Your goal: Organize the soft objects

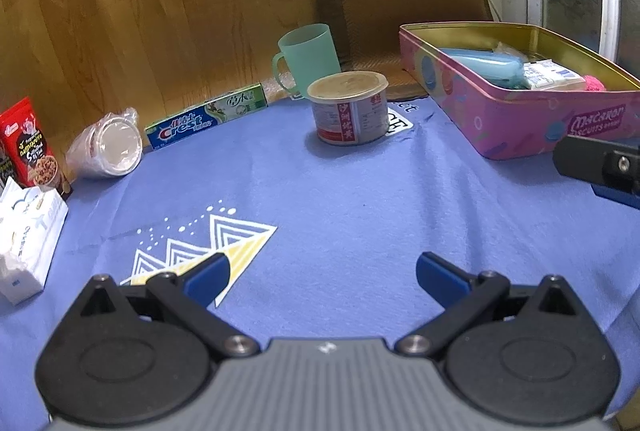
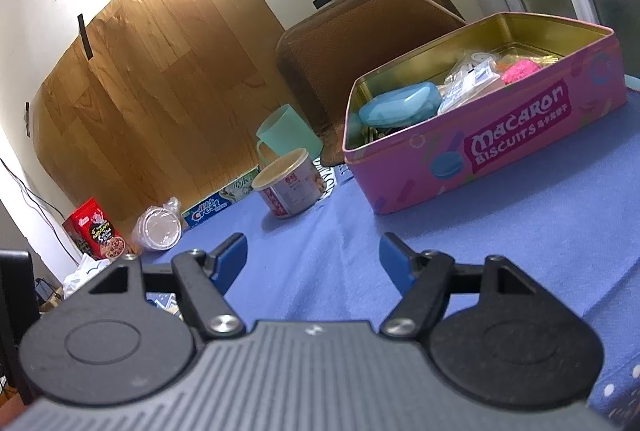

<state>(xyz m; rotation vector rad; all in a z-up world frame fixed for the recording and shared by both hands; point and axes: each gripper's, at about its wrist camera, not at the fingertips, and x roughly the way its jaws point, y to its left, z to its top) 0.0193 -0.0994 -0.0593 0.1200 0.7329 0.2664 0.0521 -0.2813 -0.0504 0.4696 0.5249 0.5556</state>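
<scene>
Both claws empty over the blue cloth (image 1: 340,191) on the table. My left claw (image 1: 322,273) is spread wide and released, grasping nothing; my right claw (image 2: 312,259) is likewise parted and holds nothing. The right claw also shows at the right edge of the left view, beside the tin.

Done, as I judge it: the pink tin (image 2: 500,155), ahead and right of both claws, already holds a light-blue pouch (image 2: 400,105), a white packet (image 2: 468,81) and a pink fuzzy piece (image 2: 520,71). These look like the soft things gathered so far.

Left, as I judge it: far to the left of my left claw lies a tissue pack (image 1: 28,243), the one soft item I can see outside the tin. A bagged stack of cups (image 1: 106,147) lies ahead-left; whether it counts I cannot tell. The can (image 1: 348,107), mug (image 1: 308,55), toothpaste box (image 1: 206,121) and red box (image 1: 26,143), ahead of the claw, seem rigid and likely stay.
</scene>
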